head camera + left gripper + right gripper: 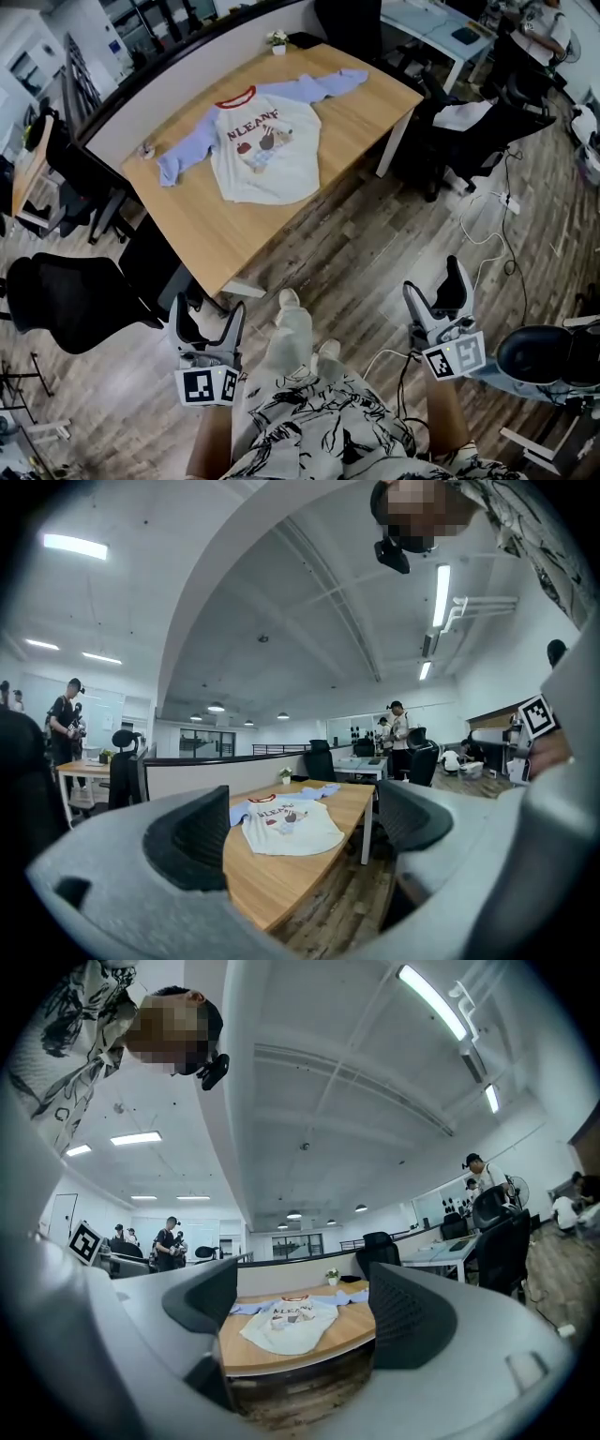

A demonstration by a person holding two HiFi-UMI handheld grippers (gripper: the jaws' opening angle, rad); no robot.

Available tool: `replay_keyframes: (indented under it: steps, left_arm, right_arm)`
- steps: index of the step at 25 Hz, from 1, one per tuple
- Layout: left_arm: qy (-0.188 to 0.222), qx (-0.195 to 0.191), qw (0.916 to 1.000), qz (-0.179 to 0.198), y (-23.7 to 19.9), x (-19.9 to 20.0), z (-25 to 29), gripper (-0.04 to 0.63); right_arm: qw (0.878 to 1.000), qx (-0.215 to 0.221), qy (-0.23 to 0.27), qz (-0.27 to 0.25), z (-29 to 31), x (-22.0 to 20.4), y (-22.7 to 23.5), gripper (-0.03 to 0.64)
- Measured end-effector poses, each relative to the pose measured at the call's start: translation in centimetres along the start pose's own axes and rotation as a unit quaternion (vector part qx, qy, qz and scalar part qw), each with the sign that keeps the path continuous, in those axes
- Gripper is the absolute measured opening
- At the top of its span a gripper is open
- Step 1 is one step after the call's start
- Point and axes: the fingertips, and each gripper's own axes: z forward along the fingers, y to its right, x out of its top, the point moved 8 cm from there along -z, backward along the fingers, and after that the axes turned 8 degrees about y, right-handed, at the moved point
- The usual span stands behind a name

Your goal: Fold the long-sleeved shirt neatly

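A white long-sleeved shirt with light blue sleeves, a red collar and a printed front lies spread flat, face up, on a wooden table. Both sleeves stretch out sideways. The shirt also shows far ahead in the left gripper view and the right gripper view. My left gripper and right gripper are held low over the floor, well short of the table. Both stand open with nothing between their jaws.
A small potted plant stands at the table's far edge, and a small object lies near the left sleeve. Black office chairs stand left of the table and another to its right. Cables run across the wooden floor. People stand in the background.
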Motion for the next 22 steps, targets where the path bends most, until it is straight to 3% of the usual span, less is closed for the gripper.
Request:
replay_keyframes:
  steps: [7, 16, 22]
  left_arm:
    - [0.023, -0.021, 0.9993, -0.021, -1.4, -1.5, 7.2, 0.485]
    - [0.050, -0.022, 0.9981, -0.027, -6.7, 0.0, 20.5, 0.485]
    - [0.045, -0.032, 0.9974, -0.046, -10.5, -1.2, 26.7, 0.485]
  right_arm:
    - [1.000, -0.012, 0.000, -0.020, 5.0, -0.8, 2.8, 0.431]
    - [0.998, -0.005, 0.035, -0.043, 19.0, 0.5, 5.8, 0.431]
    - [0.999, 0.006, 0.022, -0.039, 26.7, -2.1, 6.2, 0.431]
